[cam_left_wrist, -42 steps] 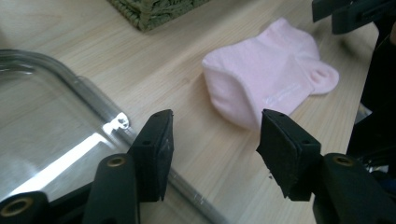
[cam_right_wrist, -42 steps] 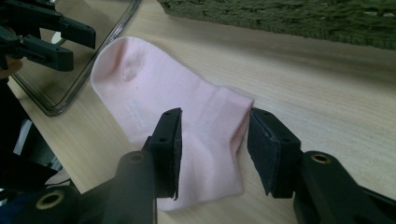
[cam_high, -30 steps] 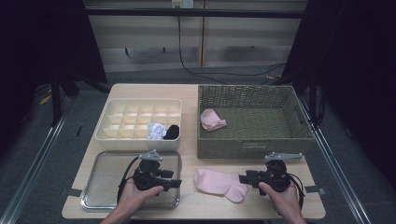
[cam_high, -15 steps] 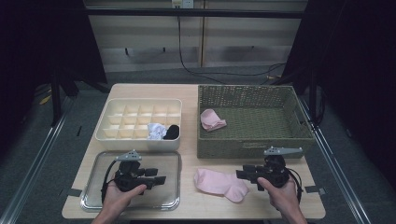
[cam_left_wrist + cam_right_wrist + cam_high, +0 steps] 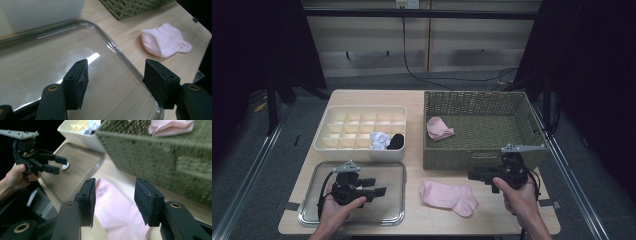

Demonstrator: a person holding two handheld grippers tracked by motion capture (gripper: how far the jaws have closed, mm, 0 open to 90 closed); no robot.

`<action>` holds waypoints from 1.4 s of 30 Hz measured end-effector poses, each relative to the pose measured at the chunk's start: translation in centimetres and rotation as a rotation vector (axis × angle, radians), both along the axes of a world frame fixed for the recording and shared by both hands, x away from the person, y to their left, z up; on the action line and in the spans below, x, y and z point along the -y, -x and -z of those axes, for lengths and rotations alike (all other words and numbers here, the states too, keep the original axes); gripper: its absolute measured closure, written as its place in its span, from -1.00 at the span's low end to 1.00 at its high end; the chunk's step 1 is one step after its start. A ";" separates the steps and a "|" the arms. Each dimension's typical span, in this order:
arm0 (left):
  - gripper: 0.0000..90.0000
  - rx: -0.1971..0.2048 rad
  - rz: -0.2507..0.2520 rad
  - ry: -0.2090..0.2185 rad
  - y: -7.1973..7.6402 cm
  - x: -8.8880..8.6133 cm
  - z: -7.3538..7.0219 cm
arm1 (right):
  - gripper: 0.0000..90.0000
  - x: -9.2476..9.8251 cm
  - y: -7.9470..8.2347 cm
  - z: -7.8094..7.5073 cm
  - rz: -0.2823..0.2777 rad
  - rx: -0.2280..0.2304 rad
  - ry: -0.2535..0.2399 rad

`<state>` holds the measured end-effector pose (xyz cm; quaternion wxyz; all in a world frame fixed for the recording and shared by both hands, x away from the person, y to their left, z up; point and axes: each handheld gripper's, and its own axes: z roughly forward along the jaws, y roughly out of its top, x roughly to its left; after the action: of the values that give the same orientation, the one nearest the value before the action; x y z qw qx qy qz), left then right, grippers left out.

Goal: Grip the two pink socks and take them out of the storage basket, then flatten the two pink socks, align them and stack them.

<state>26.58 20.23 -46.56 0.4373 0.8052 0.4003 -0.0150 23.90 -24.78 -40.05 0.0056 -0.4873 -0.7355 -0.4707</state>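
High view: flat pale pink sock (image 5: 448,197) on the wooden table (image 5: 492,220), between left gripper (image 5: 379,191) over the clear plastic tray (image 5: 392,220) and right gripper (image 5: 472,175).
Left gripper view: jaws just widened, nothing between.
Right gripper view: jaws spread, empty, above sock (image 5: 117,212).

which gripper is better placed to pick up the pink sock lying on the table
Right. The right gripper is open, aimed at the pink sock just beside it. The left gripper hovers open over the clear tray, farther away.

Pale wooden table (image 5: 414,102), grey floor (image 5: 257,165), dark curtains (image 5: 597,60), panelled back wall (image 5: 362,35)
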 end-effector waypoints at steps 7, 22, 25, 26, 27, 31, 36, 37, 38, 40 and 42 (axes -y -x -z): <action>-0.15 -0.005 0.004 0.004 -0.1 -0.2 0.0 | 0.12 -0.1 -1.7 -1.9 0.010 0.041 -0.005; -0.13 -0.018 0.036 0.010 0.0 -0.3 0.3 | 0.10 -2.0 -6.7 -2.3 -0.018 0.036 0.037; -0.15 -0.018 0.028 0.015 0.1 -0.5 0.2 | 0.09 -2.5 -7.8 -2.1 -0.025 0.026 0.053; -0.15 -0.022 0.021 0.019 0.0 -0.5 0.2 | 0.09 -2.6 -8.2 -2.1 -0.021 0.024 0.060; -0.15 -0.022 0.021 0.019 0.0 -0.5 0.2 | 0.08 -2.7 -8.5 -1.9 -0.020 0.020 0.059; -0.14 -0.024 0.029 0.013 -0.1 -0.5 0.3 | 0.07 -3.5 -9.1 -1.2 -0.029 0.014 0.060; -0.15 -0.023 0.020 0.018 -0.1 -0.6 0.3 | 0.07 -3.5 -10.5 -1.3 -0.019 0.009 0.070; -0.15 -0.023 0.020 0.017 -0.1 -0.6 0.3 | 0.07 -3.4 -10.8 -1.3 -0.013 0.012 0.064; -0.15 -0.024 0.021 0.017 -0.1 -0.6 0.3 | 0.07 -3.3 -11.0 -1.3 -0.012 0.012 0.065; -0.16 -0.027 0.024 0.014 -0.2 -0.5 0.4 | 0.06 -3.2 -11.5 -1.2 -0.007 0.001 0.075; -0.16 -0.030 0.028 0.016 -0.3 -0.4 0.4 | 0.06 -3.3 -12.0 -1.1 -0.006 -0.009 0.095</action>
<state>26.85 20.64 -46.98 0.4375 0.8068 0.3954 -0.0364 35.85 -21.50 -39.00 -0.0128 -0.4868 -0.7584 -0.4332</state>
